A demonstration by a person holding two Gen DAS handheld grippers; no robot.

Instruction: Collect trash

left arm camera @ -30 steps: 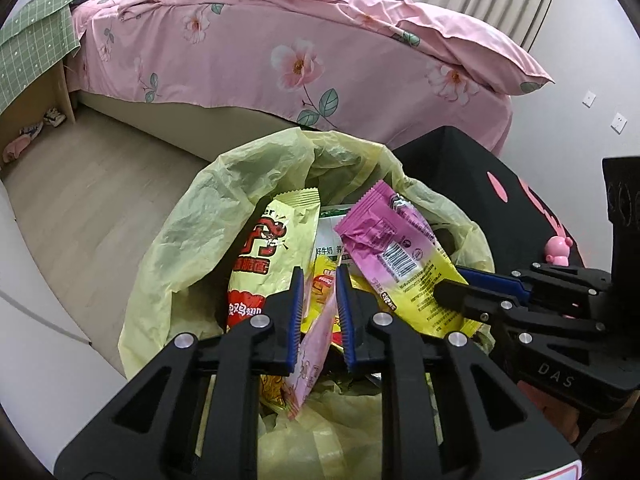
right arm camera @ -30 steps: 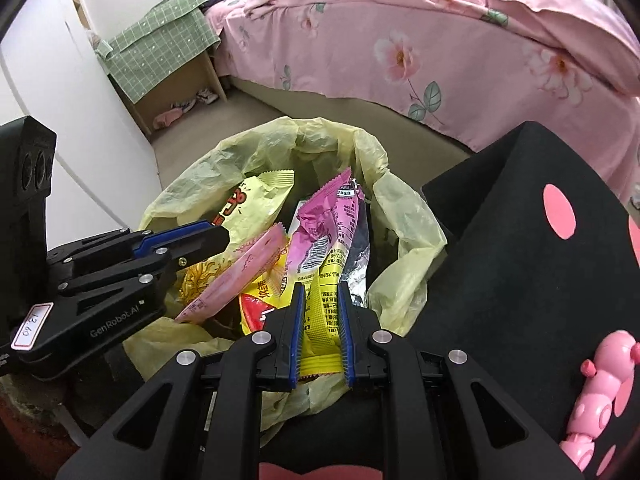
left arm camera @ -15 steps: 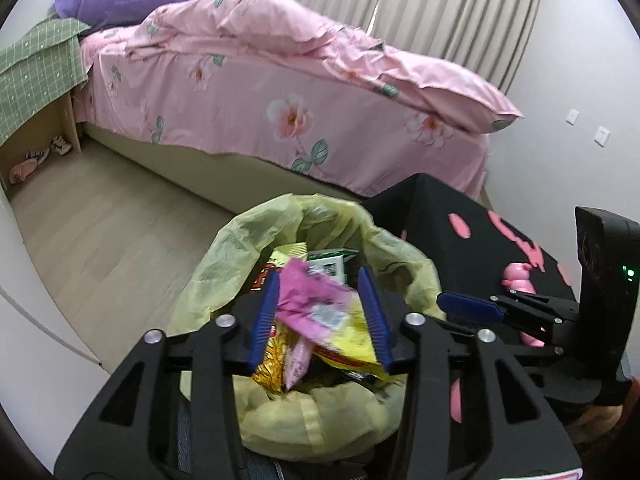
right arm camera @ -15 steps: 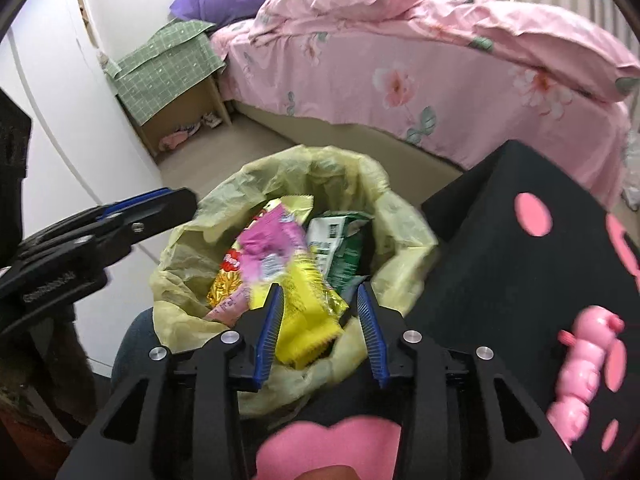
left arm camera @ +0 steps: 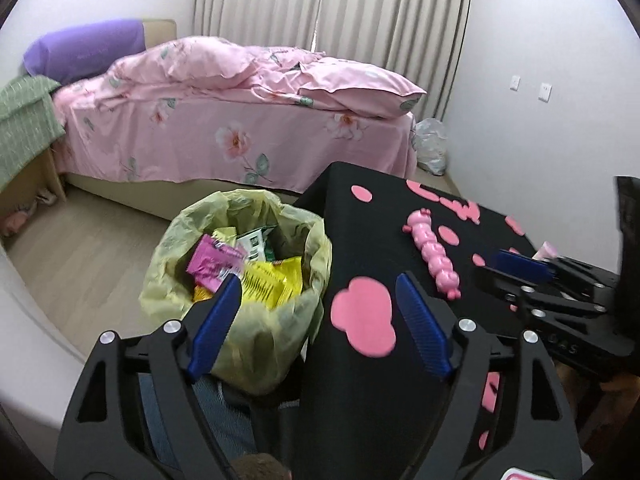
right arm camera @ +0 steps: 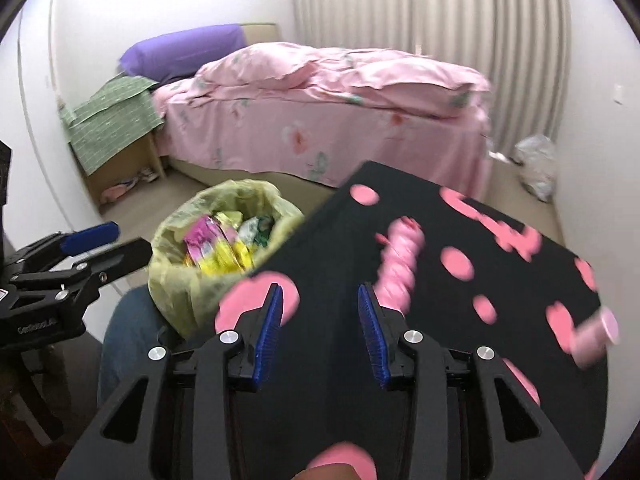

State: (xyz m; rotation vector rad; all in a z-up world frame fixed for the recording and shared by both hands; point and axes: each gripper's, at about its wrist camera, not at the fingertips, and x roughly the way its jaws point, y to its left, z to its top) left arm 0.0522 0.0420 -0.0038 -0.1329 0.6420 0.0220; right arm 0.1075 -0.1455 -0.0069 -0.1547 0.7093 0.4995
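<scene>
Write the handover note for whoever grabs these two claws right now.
Left claw: open, empty, above the edge between bin and table.
Right claw: open, empty, over the black table with pink spots.
Done: pink and yellow snack wrappers lie in the yellow-bagged trash bin beside the table.
Left: on the table I see only a pink segmented caterpillar toy and a blurred pink item at its right edge; check that one.

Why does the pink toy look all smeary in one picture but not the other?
Right wrist view: motion blur smears the pink toy and the tablecloth spots. Left wrist view: the pink toy is sharper; the trash bag slightly soft. Both fisheye views bend the curtains.
</scene>
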